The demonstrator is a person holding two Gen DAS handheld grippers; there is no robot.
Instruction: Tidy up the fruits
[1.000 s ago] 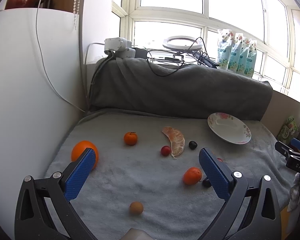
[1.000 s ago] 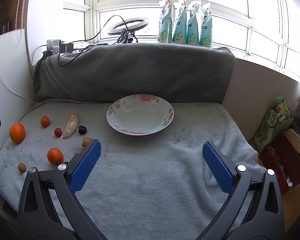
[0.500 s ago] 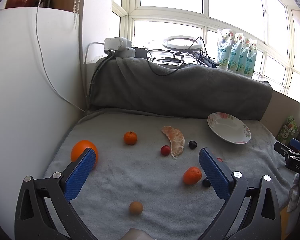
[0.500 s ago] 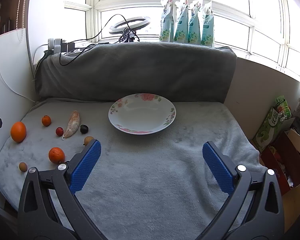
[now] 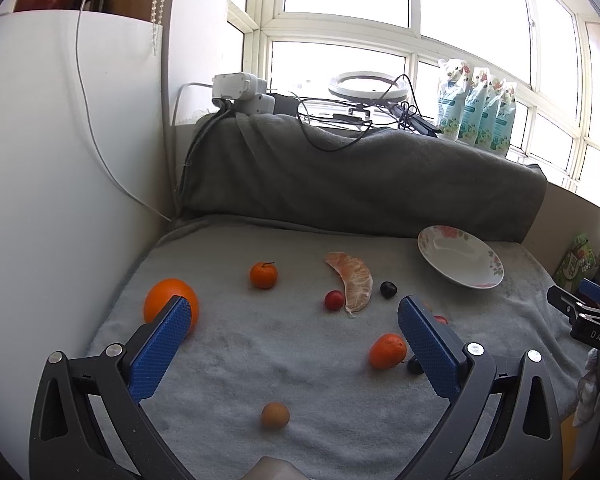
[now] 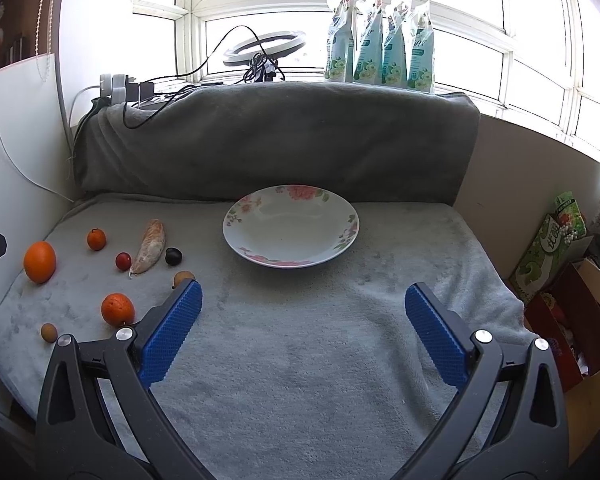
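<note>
Both claws are spread wide and carry nothing: the left gripper (image 5: 294, 316) hangs over the scattered fruit, the right gripper (image 6: 302, 304) over bare blanket (image 6: 308, 344) in front of the empty flowered plate (image 6: 236, 236); none of the fruit is on the plate yet. The likeliest slip is a round fruit rolling: the large orange (image 5: 168, 300) lies near the blanket's left edge beside the white panel (image 5: 60, 160), and the small brown fruit (image 5: 275, 415) sits close to the front edge, so a glancing pad could nudge either off the cloth; the peeled citrus segment (image 5: 352, 280) is soft and could be crushed by a hard squeeze; the red cherry tomato (image 5: 334, 300) and dark grape (image 5: 388, 289) lie just beside it and could be knocked in a careless reach; another orange fruit (image 5: 386, 350) sits against the left gripper's right finger. There is open room between fruit and plate; the right edge drops toward boxes (image 6: 572, 288).
</note>
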